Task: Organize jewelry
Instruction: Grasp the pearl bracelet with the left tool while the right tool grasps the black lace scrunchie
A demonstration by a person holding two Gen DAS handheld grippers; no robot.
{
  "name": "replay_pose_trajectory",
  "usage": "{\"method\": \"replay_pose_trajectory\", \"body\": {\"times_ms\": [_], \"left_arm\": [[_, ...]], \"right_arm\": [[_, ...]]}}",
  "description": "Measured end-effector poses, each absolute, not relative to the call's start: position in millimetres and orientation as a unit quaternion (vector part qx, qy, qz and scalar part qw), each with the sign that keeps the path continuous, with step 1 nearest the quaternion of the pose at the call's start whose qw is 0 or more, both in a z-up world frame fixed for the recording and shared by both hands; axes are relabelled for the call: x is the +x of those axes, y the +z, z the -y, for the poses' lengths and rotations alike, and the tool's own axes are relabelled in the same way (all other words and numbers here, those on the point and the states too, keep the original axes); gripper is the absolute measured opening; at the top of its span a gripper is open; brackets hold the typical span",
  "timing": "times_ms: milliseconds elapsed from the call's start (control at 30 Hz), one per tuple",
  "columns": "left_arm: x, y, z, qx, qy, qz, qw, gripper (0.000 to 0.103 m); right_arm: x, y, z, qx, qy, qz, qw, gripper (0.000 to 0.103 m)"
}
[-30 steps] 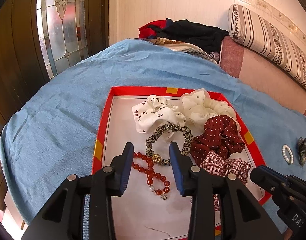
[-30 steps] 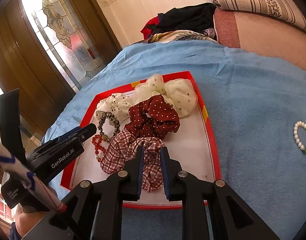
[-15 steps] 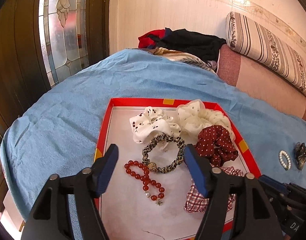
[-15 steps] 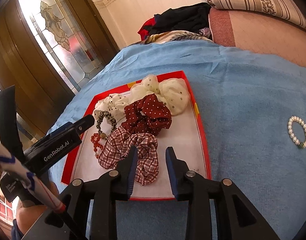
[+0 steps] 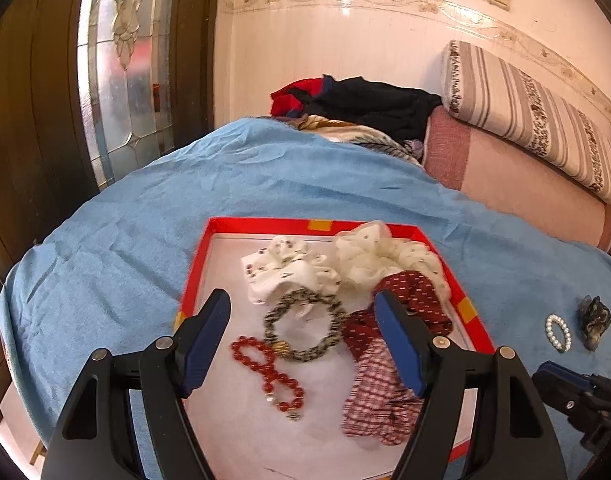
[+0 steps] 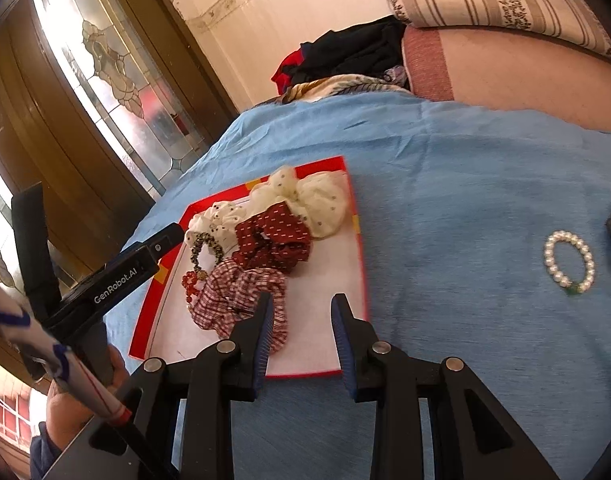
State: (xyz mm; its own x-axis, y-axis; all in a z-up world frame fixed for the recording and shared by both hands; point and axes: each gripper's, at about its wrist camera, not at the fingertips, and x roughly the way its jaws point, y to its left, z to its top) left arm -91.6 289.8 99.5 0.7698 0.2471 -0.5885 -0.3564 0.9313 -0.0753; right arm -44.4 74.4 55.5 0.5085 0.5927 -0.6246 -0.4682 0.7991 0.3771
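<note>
Hovering, left gripper [image 5: 303, 338]: jaws spread wide, nothing between them; poised above the red-rimmed tray [image 5: 193, 272]; its lower body runs off the bottom of the frame
Right gripper [image 6: 301, 322]: jaws parted to a moderate gap, empty; over the tray's near right corner, left fingertip just beside the plaid scrunchie [image 6: 241, 292]; whether it touches cannot be told
Tray contents: red bead bracelet [image 5: 267, 372] lying in a twisted loop, blurred; leopard-print hair tie [image 5: 303, 324] just beyond it, gold bead at its near edge; white spotted scrunchie [image 5: 285, 270] and cream dotted scrunchie [image 5: 381, 256] at the far side; maroon dotted scrunchie [image 5: 419, 302] partly hidden behind the left gripper's right finger; plaid scrunchie smeared by motion
Tray edges: near rim cut off by the gripper body in the left wrist view; yellow patches on the red rim, detail unclear
Outside the tray: pearl bracelet [image 6: 569, 260] on the blue blanket [image 6: 465, 180], well apart from the tray to the right; one green bead on it; dark clip-like item [image 5: 593, 320] just beside it, shape hard to read, cut off at the frame edge in the right wrist view
Background: heap of dark and red clothes [image 5: 353, 100] at the far end; striped bolster [image 5: 537, 116] along the wall
</note>
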Motion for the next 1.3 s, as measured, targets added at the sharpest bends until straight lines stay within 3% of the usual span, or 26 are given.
{"method": "replay_pose_trajectory", "body": {"times_ms": [367,800,1300], "left_arm": [[-80.0,102.1,-215.5,-0.017,0.103,-0.289,0.952,0.074],[-70.1,92.3,-102.6,0.025,0.015,-0.321,0.947,0.074],[13.9,90.4,-10.6,-0.077,-0.091,-0.453,0.883,0.074]], "right_arm": [[-43.7,49.3,24.3,0.1,0.267,-0.386,0.877,0.032],[-23.1,61.1,155.8,0.23,0.192,-0.349,0.888,0.032],[-29.0,93.6,247.0,0.29,0.136,-0.293,0.901,0.033]]}}
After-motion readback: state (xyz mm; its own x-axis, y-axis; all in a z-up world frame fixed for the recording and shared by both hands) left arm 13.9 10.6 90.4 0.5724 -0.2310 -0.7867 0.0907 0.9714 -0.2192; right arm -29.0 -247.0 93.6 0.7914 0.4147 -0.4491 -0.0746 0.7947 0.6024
